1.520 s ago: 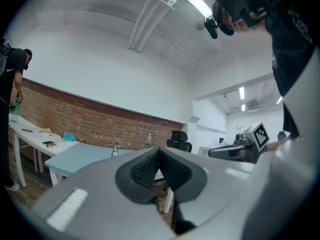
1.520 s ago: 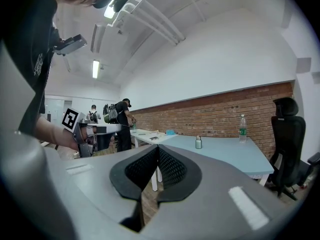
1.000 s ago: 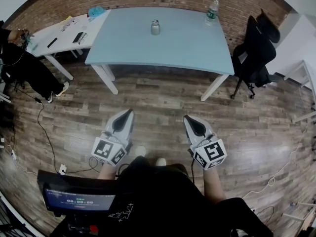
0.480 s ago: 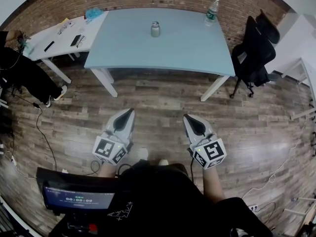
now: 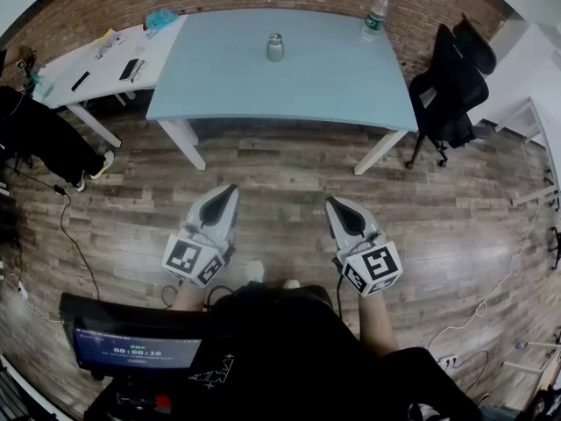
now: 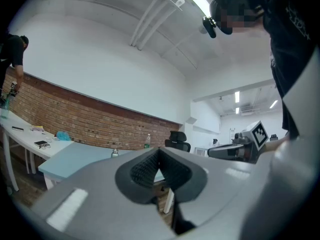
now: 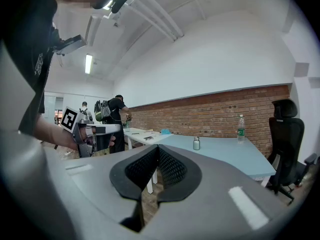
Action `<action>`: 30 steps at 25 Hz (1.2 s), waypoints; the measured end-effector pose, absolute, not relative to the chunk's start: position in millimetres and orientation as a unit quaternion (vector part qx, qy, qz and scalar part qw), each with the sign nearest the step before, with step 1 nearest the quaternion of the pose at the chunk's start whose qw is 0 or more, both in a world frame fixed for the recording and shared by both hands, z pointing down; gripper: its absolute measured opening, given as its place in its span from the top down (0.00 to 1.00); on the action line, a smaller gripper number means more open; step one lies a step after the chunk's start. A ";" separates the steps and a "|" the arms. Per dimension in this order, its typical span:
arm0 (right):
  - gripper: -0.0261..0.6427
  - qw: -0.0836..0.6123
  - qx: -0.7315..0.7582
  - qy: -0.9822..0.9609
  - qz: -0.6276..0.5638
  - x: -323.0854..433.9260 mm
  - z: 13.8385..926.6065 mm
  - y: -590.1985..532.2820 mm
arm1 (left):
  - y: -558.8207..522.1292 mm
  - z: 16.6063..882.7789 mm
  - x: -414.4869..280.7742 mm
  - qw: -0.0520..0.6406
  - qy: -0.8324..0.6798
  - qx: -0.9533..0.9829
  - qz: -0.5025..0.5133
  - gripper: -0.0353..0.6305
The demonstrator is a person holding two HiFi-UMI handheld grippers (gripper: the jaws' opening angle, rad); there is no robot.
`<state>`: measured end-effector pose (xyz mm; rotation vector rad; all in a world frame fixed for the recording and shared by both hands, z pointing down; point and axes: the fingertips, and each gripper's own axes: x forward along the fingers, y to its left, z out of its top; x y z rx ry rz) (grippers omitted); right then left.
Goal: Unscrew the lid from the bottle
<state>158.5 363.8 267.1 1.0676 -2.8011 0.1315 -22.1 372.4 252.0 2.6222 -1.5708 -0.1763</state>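
A small silver metal bottle [image 5: 275,47] with a lid stands upright near the far middle of the light blue table [image 5: 289,86]; it also shows in the left gripper view as the bottle [image 6: 115,153] and in the right gripper view as the bottle [image 7: 196,143]. My left gripper [image 5: 230,189] and right gripper [image 5: 331,202] hang side by side over the wooden floor, well short of the table, both pointing toward it. Each is shut with nothing between its pads, as the left gripper [image 6: 159,150] and right gripper [image 7: 158,147] show close up.
A clear plastic water bottle [image 5: 375,16] stands at the table's far right corner. A black office chair [image 5: 451,86] is right of the table. A white table [image 5: 96,64] with small items stands left, a person [image 5: 35,130] beside it. Cables [image 5: 74,235] lie on the floor.
The whole view has drifted slightly, with the table sliding a little left and up in the head view. Both grippers keep the same pose and stay shut.
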 end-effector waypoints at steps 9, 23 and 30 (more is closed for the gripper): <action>0.96 0.068 0.378 -0.922 0.043 148.8 269.2 364.0 | 367.8 258.3 -31.5 0.045 -0.483 0.872 -0.057 0.95; 0.96 0.076 0.421 -0.903 0.039 115.6 262.6 348.4 | 345.7 256.9 -79.4 0.051 -0.461 0.884 -0.065 0.95; 0.96 0.081 0.427 -0.900 0.036 110.5 261.1 349.1 | 342.6 255.9 -86.7 0.059 -0.453 0.886 -0.077 0.95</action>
